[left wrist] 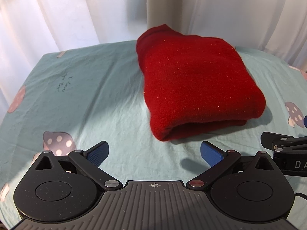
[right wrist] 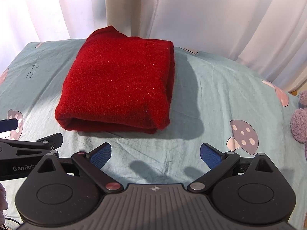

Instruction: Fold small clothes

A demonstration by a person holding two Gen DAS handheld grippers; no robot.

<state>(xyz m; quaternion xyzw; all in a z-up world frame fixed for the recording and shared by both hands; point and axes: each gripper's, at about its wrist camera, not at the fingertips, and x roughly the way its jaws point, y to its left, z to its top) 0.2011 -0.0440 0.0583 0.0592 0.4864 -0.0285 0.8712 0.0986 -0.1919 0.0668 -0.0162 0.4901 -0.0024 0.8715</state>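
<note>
A red fuzzy knit garment [left wrist: 193, 82] lies folded into a thick rectangle on the teal sheet; it also shows in the right wrist view [right wrist: 119, 82]. My left gripper [left wrist: 154, 153] is open and empty, hovering just in front of the garment's near fold, not touching it. My right gripper [right wrist: 155, 154] is open and empty, in front of the garment's near right corner, apart from it. Each gripper's black body shows at the edge of the other's view.
The teal sheet [left wrist: 86, 88] with mushroom prints covers the surface. White curtains [right wrist: 211, 15] hang close behind. A grey-purple plush toy [right wrist: 300, 118] sits at the right edge. The sheet's back edge runs just behind the garment.
</note>
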